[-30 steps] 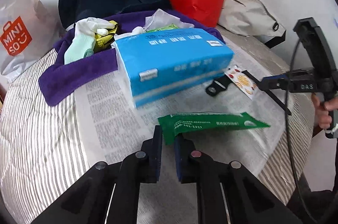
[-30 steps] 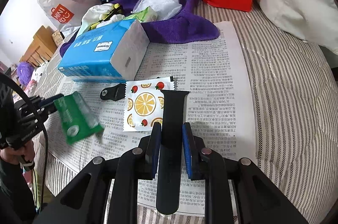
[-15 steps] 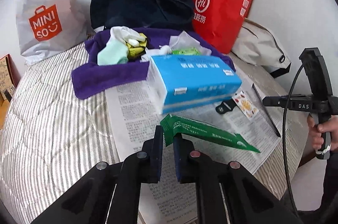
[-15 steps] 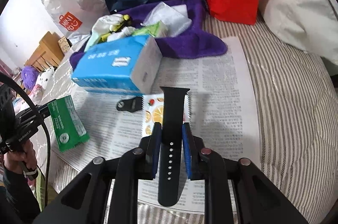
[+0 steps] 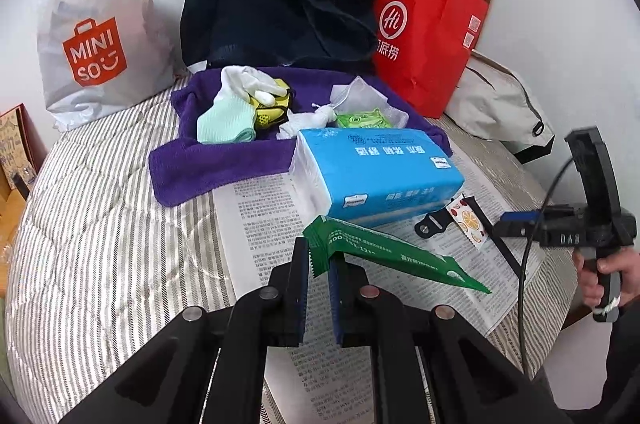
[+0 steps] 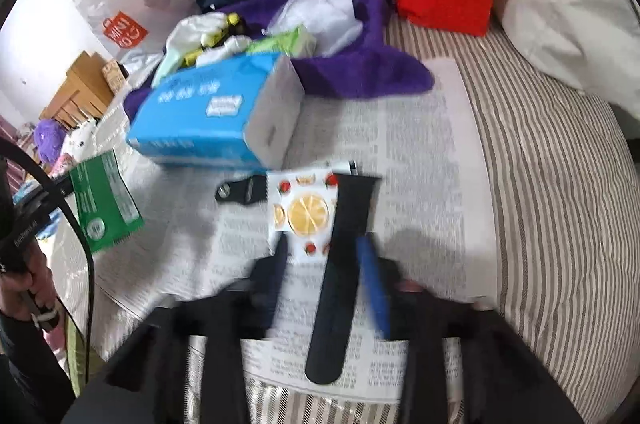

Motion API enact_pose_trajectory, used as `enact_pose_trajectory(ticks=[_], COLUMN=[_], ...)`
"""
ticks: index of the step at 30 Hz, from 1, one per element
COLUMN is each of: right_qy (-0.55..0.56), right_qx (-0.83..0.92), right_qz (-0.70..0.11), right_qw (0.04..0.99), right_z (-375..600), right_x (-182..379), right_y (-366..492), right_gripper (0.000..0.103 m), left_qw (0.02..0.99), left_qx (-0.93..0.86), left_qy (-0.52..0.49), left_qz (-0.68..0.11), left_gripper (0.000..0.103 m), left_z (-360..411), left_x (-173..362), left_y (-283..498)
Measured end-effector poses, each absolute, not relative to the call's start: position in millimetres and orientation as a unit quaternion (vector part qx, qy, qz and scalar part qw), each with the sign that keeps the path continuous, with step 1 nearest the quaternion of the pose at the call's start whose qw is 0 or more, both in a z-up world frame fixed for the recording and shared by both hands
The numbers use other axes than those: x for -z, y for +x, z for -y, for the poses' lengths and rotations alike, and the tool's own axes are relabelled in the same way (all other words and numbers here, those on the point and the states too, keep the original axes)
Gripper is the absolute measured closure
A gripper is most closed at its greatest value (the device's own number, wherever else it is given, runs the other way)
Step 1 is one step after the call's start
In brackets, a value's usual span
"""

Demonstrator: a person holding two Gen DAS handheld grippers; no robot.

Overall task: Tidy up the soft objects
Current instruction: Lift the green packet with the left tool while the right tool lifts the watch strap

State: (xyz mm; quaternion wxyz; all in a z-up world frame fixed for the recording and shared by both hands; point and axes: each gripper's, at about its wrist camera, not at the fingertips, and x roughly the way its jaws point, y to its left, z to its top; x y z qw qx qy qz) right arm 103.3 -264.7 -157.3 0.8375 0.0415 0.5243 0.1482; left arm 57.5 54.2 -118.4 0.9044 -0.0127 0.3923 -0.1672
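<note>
Right: green packet pinched on my left, strap loose on my right

Here my left gripper (image 5: 318,264) has its jaws nearly closed on one end of the green packet (image 5: 384,256), which sticks out to the right, lifted clear of the newspaper (image 5: 264,216). My right gripper (image 6: 324,264) has just been opening; its jaws now stand apart, blurred, with the black watch strap (image 6: 340,264) lying between them on the paper, its upper end over the fruit-print sachet (image 6: 304,212). I cannot tell whether the right-hand pad touches the strap. A smaller black strap piece (image 6: 240,190) lies just left of the sachet. The blue tissue pack (image 5: 376,172) sits behind, its far edge on the purple towel (image 5: 208,164), which carries socks, gloves and a small green pack (image 5: 362,120)
</note>
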Motion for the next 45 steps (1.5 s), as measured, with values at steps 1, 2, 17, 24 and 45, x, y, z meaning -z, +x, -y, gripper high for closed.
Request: enact_pose_trajectory(ticks=[1, 2, 17, 24, 45], right_qy=[0.036, 0.031, -0.040, 0.004, 0.021], right_qx=[-0.150, -0.148, -0.109, -0.120, -0.140], right_qz=[-0.525, -0.528, -0.503, -0.502, -0.454], right_qw=[0.837, 0.835, 0.856, 0.857, 0.880], right_z=[263, 261, 247, 257, 260], right_x=[161, 166, 179, 175, 109], right_y=[100, 98, 94, 99, 127], right_gripper=[0.058, 0.058, 0.081, 0.083, 0.083], left_qw=[0.904, 0.903, 0.896, 0.897, 0.914], left_qx=[0.167, 0.168, 0.172, 0.172, 0.152], left_qy=[-0.014, -0.015, -0.027, -0.033, -0.027], left_qz=[-0.394, -0.396, -0.408, -0.406, -0.376], left_gripper=[0.093, 0.093, 0.093, 0.093, 0.093], left_z=[-54, -54, -54, -53, -70], left_x=[120, 122, 129, 129, 87], left_y=[57, 58, 59, 59, 68])
